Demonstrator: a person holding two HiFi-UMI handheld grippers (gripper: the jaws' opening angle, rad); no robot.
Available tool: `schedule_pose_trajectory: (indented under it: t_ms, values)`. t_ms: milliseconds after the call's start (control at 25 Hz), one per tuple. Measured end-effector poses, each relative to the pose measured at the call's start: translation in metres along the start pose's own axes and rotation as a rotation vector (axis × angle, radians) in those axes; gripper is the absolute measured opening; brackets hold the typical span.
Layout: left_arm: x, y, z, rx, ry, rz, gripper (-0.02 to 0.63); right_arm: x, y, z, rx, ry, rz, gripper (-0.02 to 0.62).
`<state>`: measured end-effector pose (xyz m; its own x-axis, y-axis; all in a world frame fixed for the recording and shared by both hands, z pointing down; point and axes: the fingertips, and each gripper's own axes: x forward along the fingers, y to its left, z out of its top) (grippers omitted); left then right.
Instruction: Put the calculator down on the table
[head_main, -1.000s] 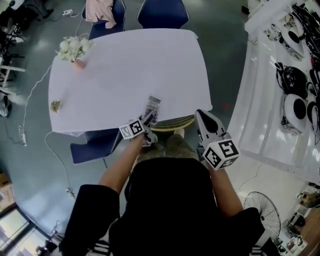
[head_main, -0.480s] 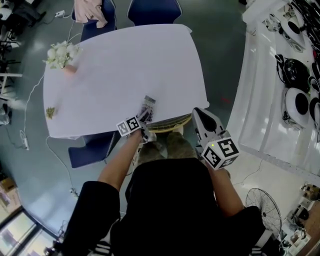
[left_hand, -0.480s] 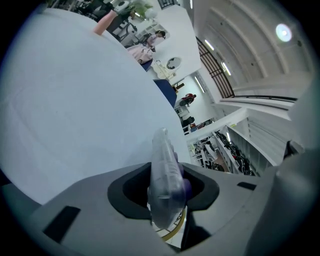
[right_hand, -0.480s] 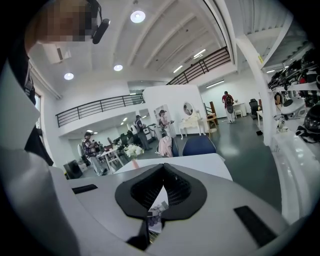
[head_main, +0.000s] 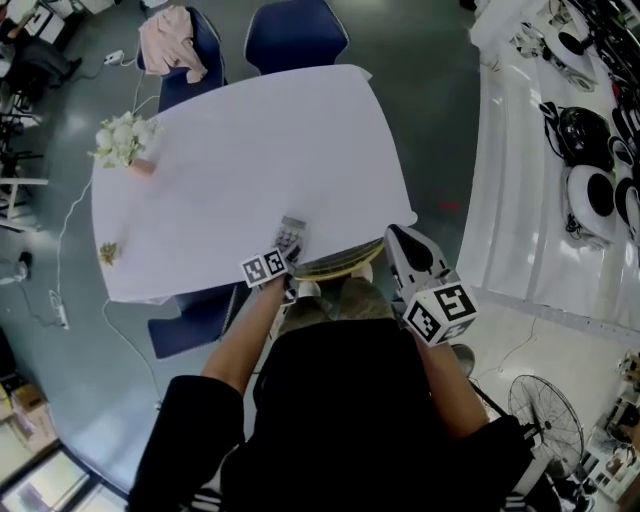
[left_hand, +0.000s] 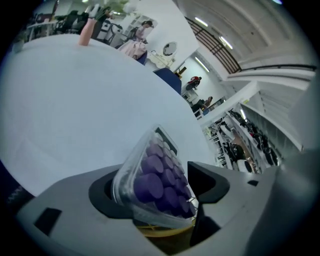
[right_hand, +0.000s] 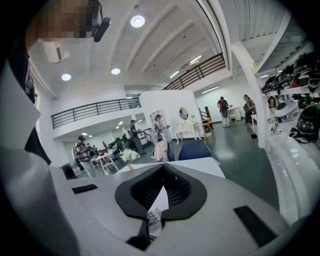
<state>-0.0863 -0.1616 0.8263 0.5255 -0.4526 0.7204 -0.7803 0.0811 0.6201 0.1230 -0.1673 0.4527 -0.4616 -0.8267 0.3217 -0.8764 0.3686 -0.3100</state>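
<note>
The calculator (head_main: 290, 236), clear-cased with purple keys, is at the near edge of the white table (head_main: 250, 140). In the left gripper view the calculator (left_hand: 159, 172) stands tilted between the jaws, leaning on the left pad with a gap to the right pad. My left gripper (head_main: 287, 252) points down at the table edge and its jaws are opening (left_hand: 156, 186). My right gripper (head_main: 396, 234) hangs off the table's near right corner. Its pads meet at the tips (right_hand: 162, 167) and hold nothing.
A pink vase of white flowers (head_main: 122, 145) stands at the table's far left, with a small sprig (head_main: 108, 252) near its left edge. Blue chairs (head_main: 295, 25) are behind the table, one draped with pink cloth (head_main: 168, 38). A white bench with headgear (head_main: 590, 190) runs along the right.
My left gripper came down toward the table's near edge with the calculator. Its jaws have spread, and the calculator now sits loose between them. The right gripper barely moved.
</note>
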Motion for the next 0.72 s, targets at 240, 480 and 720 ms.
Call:
schedule_pose_trajectory:
  t_ms: [240,480,720]
  values:
    - [-0.002,0.016,0.006,0.202,0.045,0.15,0.334,-0.017,0.005,-0.005,0.007,-0.01,-0.035,-0.002]
    - [-0.004,0.026,0.004,0.273,0.072,0.191,0.353,-0.031,0.023,-0.004,0.033,-0.04,-0.057,-0.002]
    - [-0.004,0.025,0.01,0.291,0.058,0.172,0.357,-0.026,0.038,-0.004,0.019,-0.054,-0.062,-0.002]
